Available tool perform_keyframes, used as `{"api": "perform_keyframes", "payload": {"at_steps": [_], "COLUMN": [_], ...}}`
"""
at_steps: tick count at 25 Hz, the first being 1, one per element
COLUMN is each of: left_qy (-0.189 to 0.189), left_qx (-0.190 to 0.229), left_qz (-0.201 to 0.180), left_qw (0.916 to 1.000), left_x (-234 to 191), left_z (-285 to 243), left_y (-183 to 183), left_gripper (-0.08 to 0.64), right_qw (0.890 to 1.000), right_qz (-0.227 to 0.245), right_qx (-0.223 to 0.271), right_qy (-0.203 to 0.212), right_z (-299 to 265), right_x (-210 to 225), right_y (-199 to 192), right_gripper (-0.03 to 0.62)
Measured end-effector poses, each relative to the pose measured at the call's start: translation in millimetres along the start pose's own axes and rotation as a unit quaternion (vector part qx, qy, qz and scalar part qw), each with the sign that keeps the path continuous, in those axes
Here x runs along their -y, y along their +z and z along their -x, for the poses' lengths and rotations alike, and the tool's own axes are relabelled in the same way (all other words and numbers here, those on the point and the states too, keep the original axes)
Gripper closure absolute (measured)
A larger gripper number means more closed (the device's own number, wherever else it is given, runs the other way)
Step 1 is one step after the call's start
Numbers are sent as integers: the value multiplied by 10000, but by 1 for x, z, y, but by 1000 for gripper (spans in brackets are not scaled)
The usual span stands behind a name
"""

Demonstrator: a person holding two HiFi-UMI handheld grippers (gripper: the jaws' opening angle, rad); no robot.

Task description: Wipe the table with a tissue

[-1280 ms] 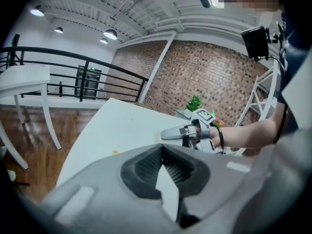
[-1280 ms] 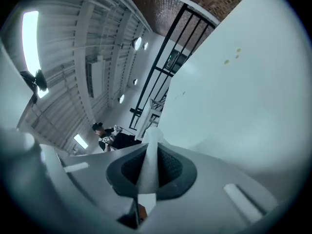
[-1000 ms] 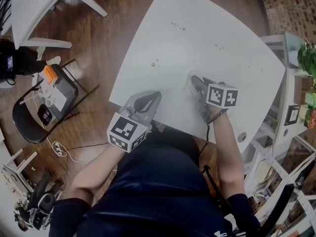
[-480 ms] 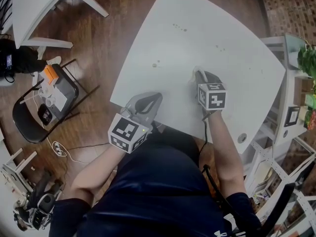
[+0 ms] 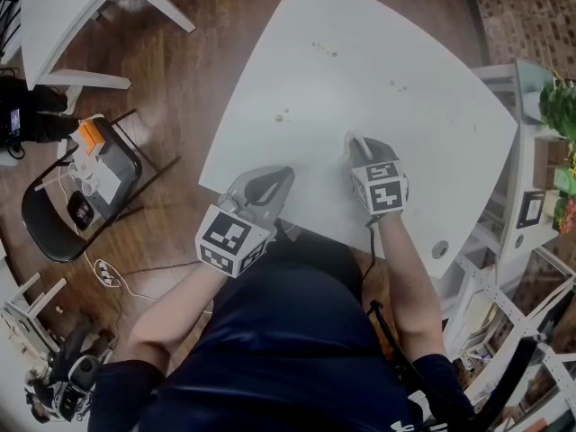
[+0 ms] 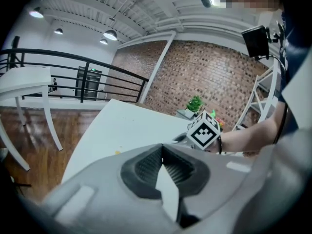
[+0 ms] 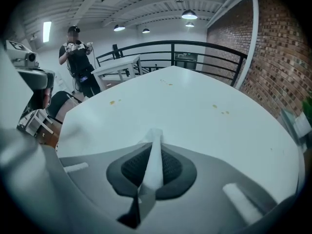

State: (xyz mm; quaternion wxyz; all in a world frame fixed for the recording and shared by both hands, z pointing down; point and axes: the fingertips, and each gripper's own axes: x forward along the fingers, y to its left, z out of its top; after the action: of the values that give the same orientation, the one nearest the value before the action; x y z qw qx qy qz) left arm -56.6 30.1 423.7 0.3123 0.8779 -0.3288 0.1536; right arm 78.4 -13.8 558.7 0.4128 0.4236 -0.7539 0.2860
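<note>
The white table (image 5: 405, 142) carries small brownish stains (image 5: 282, 115) near its left edge and more spots (image 5: 324, 49) farther out. My right gripper (image 5: 358, 147) points steeply down at the table near its front, shut on a white tissue (image 5: 351, 140). In the right gripper view the tissue (image 7: 154, 162) is pinched as a narrow fold between the dark pads (image 7: 131, 167) and sticks out past the tips; my right gripper (image 7: 155, 143) is over bare tabletop. My left gripper (image 5: 266, 185) rests at the table's near edge, shut, with nothing seen in it (image 6: 162, 149).
A black chair (image 5: 54, 228) with small items stands on the wooden floor at left. A white table (image 5: 63, 7) is at the upper left. Metal shelving (image 5: 526, 165) and a plant (image 5: 562, 106) line the right. A person (image 7: 78, 57) stands far off.
My right gripper has rolled about its own axis, so its marker cube swung left and now sits straight behind the jaws. The tissue stays pinched. The left gripper has not moved.
</note>
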Motion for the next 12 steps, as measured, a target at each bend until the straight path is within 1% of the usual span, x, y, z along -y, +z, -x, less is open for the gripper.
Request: {"api": "perform_keyframes", "payload": {"at_steps": [2,5,7,9,12], "left_qy": [-28,-59,-66,-59,-18], "left_qx": [14,4,9,29,69], "left_qz": [-26,-52,-60,-59,-31], "left_qw": [10000,10000,10000,10000,10000], "left_x": [3,7,12,15,16], "left_z": [-2,-4,-6,-7,-5], "left_y": [1,1,1,1,1], "left_gripper": [558,557,558,557,557], "right_qw": [9998,9982,9963,9947,9943], "right_qz": [-162,-507,-776,-939,-966], "right_qx": [23,31,35,107,303], "right_qy": [-103,-313,-367,-398,-348], "right_z": [6,14,18,23,28], "right_x": [11,34,46,52,50], "right_y": [-10,-26,-33,-32,-22], "right_gripper": [580,580,580,580,580]}}
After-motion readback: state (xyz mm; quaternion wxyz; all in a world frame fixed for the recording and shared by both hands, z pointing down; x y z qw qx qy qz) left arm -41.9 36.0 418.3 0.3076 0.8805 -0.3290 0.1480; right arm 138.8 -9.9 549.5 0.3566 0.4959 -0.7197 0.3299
